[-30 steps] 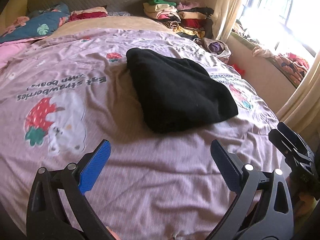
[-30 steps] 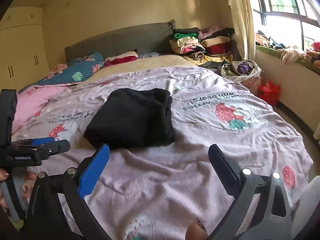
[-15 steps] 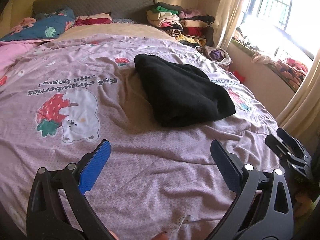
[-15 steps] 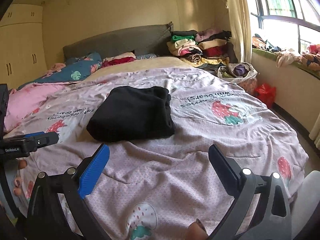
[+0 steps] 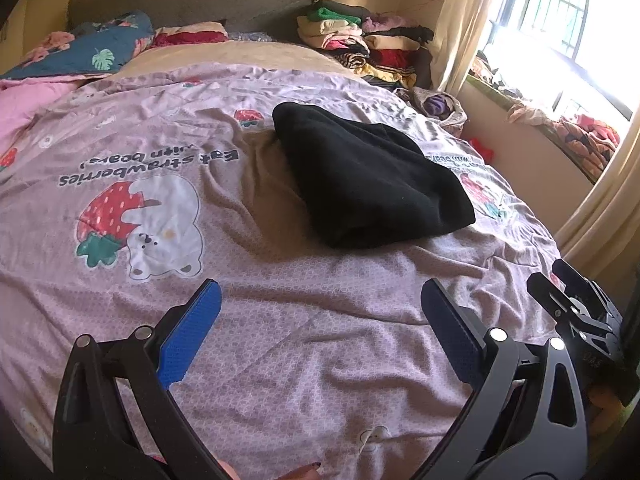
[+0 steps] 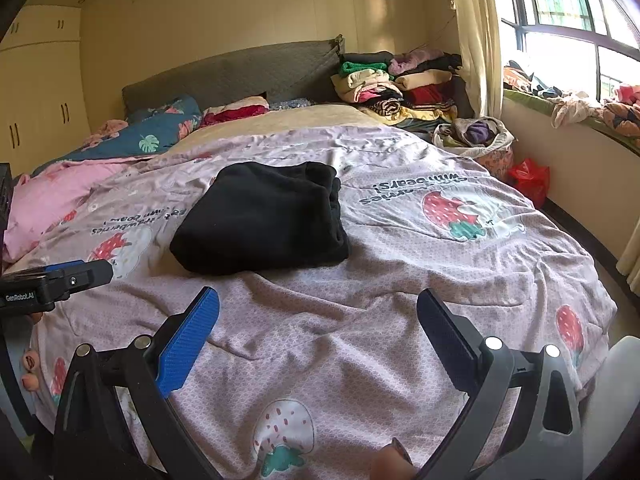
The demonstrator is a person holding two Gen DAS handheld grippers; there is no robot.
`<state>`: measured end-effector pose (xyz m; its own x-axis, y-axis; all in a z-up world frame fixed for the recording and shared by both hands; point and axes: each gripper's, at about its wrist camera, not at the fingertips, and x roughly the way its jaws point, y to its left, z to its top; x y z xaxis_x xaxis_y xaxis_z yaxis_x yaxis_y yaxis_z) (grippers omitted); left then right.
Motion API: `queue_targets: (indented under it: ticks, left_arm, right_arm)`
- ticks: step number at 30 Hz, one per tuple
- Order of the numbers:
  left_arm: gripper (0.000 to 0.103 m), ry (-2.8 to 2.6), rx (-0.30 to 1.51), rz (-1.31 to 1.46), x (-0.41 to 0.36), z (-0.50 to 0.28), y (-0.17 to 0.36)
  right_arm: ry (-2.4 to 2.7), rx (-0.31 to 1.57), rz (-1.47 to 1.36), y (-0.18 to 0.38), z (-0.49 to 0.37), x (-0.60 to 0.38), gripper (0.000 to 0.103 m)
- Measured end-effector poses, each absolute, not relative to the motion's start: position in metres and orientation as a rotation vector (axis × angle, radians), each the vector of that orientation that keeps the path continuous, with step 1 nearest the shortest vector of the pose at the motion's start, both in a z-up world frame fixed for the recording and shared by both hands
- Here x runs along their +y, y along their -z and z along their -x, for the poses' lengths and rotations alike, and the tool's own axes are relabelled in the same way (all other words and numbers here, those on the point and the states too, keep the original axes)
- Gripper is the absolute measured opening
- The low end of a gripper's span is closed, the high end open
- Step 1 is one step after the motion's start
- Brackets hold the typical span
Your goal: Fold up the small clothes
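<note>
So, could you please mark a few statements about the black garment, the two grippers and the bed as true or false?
1. The folded black fleece garment lies on the lilac strawberry-print duvet. True.
2. The left gripper is clamped on the garment. False: it is open, short of it, holding nothing.
3. The right gripper is open and empty. True.
4. The garment is spread out flat, unfolded. False: it sits as a compact folded bundle.
5. A pile of folded clothes sits by the grey headboard. True.
</note>
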<state>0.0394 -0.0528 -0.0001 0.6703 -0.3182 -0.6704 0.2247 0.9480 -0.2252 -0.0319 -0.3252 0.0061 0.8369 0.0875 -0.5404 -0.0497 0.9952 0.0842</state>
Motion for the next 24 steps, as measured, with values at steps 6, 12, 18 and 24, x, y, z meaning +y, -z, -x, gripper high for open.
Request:
queue_targets:
  ticks: [6, 12, 18, 24]
  left_arm:
    - [0.094, 0.304, 0.785, 0.118, -0.053, -0.04, 0.0005]
    - [0.094, 0.301, 0.791, 0.11, -0.055, -0.0392, 0.0008]
    - [0.094, 0.299, 0.791, 0.109, -0.0553, -0.039, 0.0007]
    - [0.094, 0.295, 0.79, 0.109, -0.054, -0.0393, 0.0004]
  right_arm:
    - [-0.075, 0.58, -0.066, -0.0043, 0.0314, -0.3237, 0.098]
    - [-0.075, 0.58, -0.066, -0.0044, 0.0313, -0.3233, 0.098]
    - [-0.074, 0.58, -0.065, -0.0047, 0.0313, -0.3231, 0.098]
    - [-0.073, 0.58, -0.063, -0.0047, 0.0314, -0.3215, 0.098]
